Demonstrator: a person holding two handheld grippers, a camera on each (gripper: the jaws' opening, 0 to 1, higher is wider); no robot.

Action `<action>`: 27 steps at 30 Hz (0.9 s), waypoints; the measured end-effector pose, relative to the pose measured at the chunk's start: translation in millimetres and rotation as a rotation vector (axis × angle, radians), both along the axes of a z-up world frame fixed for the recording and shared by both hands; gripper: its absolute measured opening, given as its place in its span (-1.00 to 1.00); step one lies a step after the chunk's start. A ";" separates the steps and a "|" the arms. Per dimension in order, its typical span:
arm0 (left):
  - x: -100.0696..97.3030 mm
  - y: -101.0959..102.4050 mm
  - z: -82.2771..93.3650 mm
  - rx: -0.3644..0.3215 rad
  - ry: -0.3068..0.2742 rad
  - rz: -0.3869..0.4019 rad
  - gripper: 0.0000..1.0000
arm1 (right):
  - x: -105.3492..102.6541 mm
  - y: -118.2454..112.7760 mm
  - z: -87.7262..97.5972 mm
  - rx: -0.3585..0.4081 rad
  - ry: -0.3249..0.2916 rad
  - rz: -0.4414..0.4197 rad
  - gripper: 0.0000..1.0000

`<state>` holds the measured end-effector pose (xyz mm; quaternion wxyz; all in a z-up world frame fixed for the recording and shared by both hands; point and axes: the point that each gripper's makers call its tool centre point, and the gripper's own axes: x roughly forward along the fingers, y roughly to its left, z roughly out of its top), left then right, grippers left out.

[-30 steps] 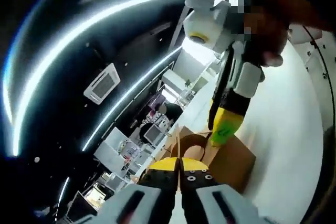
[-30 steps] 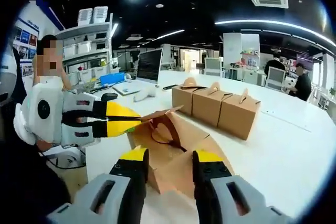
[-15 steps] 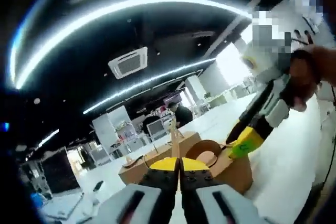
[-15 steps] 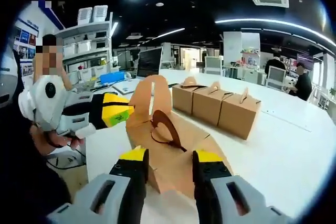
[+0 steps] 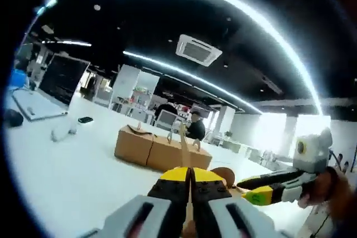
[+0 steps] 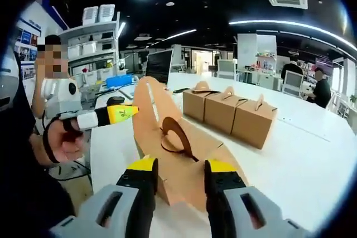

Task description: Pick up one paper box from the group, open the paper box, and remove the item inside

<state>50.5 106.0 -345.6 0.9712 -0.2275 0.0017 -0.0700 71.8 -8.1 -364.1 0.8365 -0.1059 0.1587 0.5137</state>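
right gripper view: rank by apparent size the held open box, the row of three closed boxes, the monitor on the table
1. Held open box, though nearness to the camera inflates it.
2. Row of three closed boxes.
3. Monitor.

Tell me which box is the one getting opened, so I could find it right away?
Start at the big white table, where three closed brown paper boxes stand side by side in a row. Come nearer, to the box right in front of the right gripper, between its yellow-tipped fingers. Unlike the three shut ones, its handled flap stands straight up, pinched by the left gripper.
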 end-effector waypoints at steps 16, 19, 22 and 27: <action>-7.6 9.5 -27.4 -0.441 0.143 -0.019 -0.92 | 1.7 0.9 -1.0 0.002 -0.003 0.001 -0.32; -7.5 9.1 -33.6 -0.594 0.190 -0.041 -0.92 | 1.6 0.8 -1.3 0.005 -0.002 0.000 -0.32; -6.6 9.2 -39.1 -0.692 0.227 -0.061 -0.92 | 1.4 0.8 -1.6 0.004 -0.001 -0.001 -0.32; -6.1 8.8 -46.1 -0.793 0.258 -0.075 -0.92 | 1.0 1.3 -2.2 0.005 -0.001 0.001 -0.32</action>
